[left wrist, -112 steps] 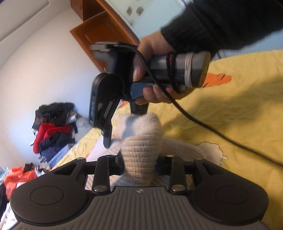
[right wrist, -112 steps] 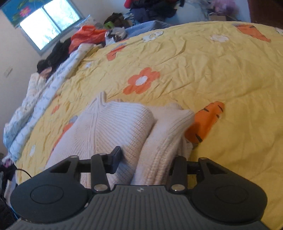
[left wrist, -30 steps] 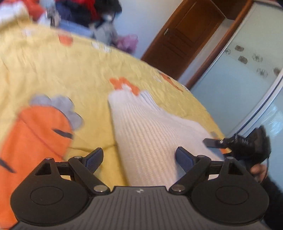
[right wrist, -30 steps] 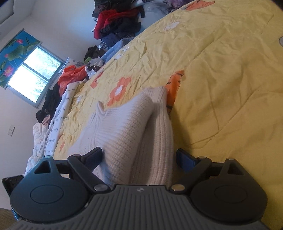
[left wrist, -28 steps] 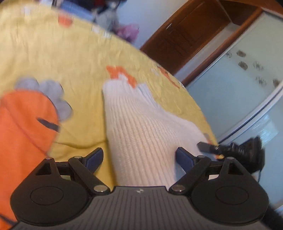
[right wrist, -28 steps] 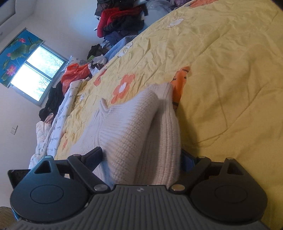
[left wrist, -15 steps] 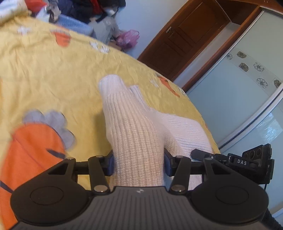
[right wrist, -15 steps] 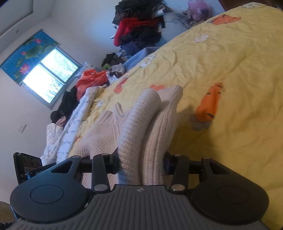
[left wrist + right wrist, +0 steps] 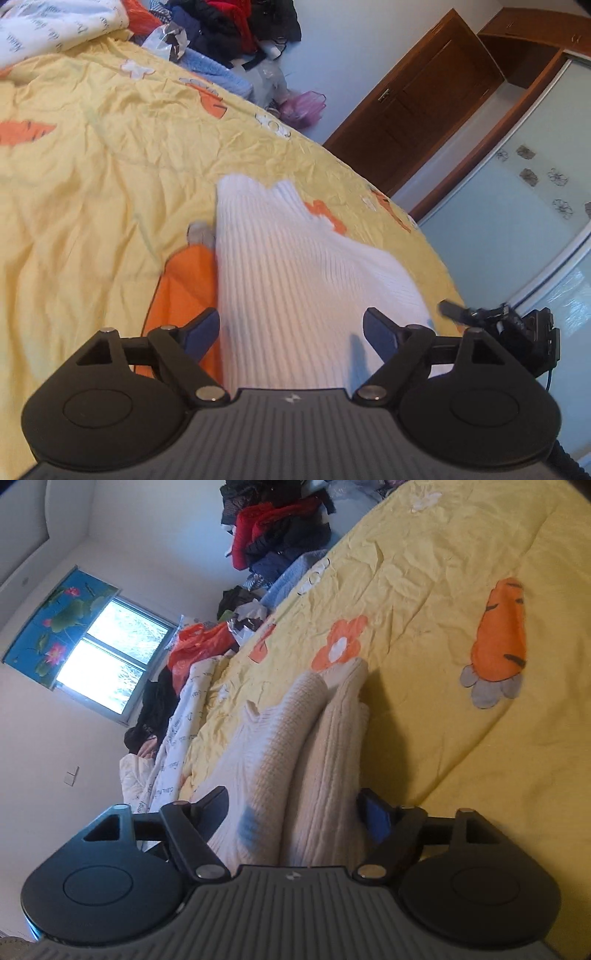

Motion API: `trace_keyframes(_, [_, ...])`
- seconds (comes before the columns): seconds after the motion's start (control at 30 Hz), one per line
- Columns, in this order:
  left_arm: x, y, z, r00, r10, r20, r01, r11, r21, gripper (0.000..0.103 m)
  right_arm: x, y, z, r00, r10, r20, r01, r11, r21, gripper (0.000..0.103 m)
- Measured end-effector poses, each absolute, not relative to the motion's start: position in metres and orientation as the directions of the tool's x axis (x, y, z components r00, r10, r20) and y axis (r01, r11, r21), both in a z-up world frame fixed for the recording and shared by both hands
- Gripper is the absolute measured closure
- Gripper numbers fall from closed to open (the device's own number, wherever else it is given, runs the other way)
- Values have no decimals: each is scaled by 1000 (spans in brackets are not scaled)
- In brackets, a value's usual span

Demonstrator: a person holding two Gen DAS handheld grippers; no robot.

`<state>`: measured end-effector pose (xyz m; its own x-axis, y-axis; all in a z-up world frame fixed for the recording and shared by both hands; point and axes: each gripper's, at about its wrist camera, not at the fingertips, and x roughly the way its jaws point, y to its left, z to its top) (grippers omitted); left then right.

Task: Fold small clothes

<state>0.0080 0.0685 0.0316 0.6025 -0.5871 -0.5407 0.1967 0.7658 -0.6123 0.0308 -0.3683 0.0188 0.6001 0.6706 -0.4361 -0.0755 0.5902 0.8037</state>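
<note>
Ribbed cream knit sweater point(image 9: 295, 280) lies in soft folds, frame centre, on the crinkled yellow bed point(image 9: 92, 192). Left tongs point(image 9: 291, 328) and right tongs point(image 9: 295, 812) are both spreading, straddling the knit, pads clear.

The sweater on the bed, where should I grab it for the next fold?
Grip the sweater at its near folded edge, coming in low from the near side; both layers bunch thick there between the opening right gripper, while the far end lies flat on the bedsheet.
</note>
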Motion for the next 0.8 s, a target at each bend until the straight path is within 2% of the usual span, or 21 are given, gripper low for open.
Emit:
trace_keyframes(0.07, [-2,69,22,567,-620,-542,193,740,-645,18,13,-373,23,591,692,-415,-104,575,811,9])
trace_keyframes(0.2, [-1,57,7,537,-642,-547,175,720,-672,17,-1,-353,19,523,680,-514,-125,657,743,10])
trace_keyframes(0.23, [0,53,7,539,-636,-552,172,725,-667,18,-1,-346,14,501,687,-527,-116,657,745,13])
trace_keyframes(0.27, [0,50,8,541,-628,-559,174,734,-657,19,-1,-339,10,475,701,-532,-112,648,754,23])
trace_keyframes(0.33, [-1,45,16,548,-601,-582,190,767,-613,38,-4,-323,12,457,689,-562,-143,681,718,30])
trace_keyframes(0.37, [-4,43,23,552,-593,-586,206,778,-593,42,-7,-318,19,460,673,-579,-193,713,674,39])
trace_keyframes(0.4, [-6,42,29,554,-587,-591,220,788,-576,46,-10,-315,26,459,667,-587,-232,728,645,42])
trace_keyframes(0.47, [-10,33,38,548,-573,-609,255,808,-530,47,-15,-318,43,470,665,-580,-289,737,611,49])
trace_keyframes(0.5, [-12,23,36,542,-552,-634,286,830,-479,47,-18,-319,47,477,656,-586,-309,749,587,53])
trace_keyframes(0.57, [-18,8,28,573,-494,-654,334,869,-365,46,-16,-325,39,469,632,-617,-304,772,559,55])
trace_keyframes(0.63, [-21,10,26,584,-494,-644,336,869,-363,44,-13,-335,24,463,669,-581,-268,731,628,53])
trace_keyframes(0.67, [-20,14,28,574,-500,-648,324,866,-381,44,-14,-338,23,467,676,-570,-255,720,646,45])
trace_keyframes(0.73, [-21,22,32,565,-507,-651,316,862,-397,40,-16,-339,27,476,671,-568,-238,721,651,36])
trace_keyframes(0.8, [-27,30,40,574,-502,-647,319,865,-388,37,-17,-348,36,507,656,-560,-222,727,650,36])
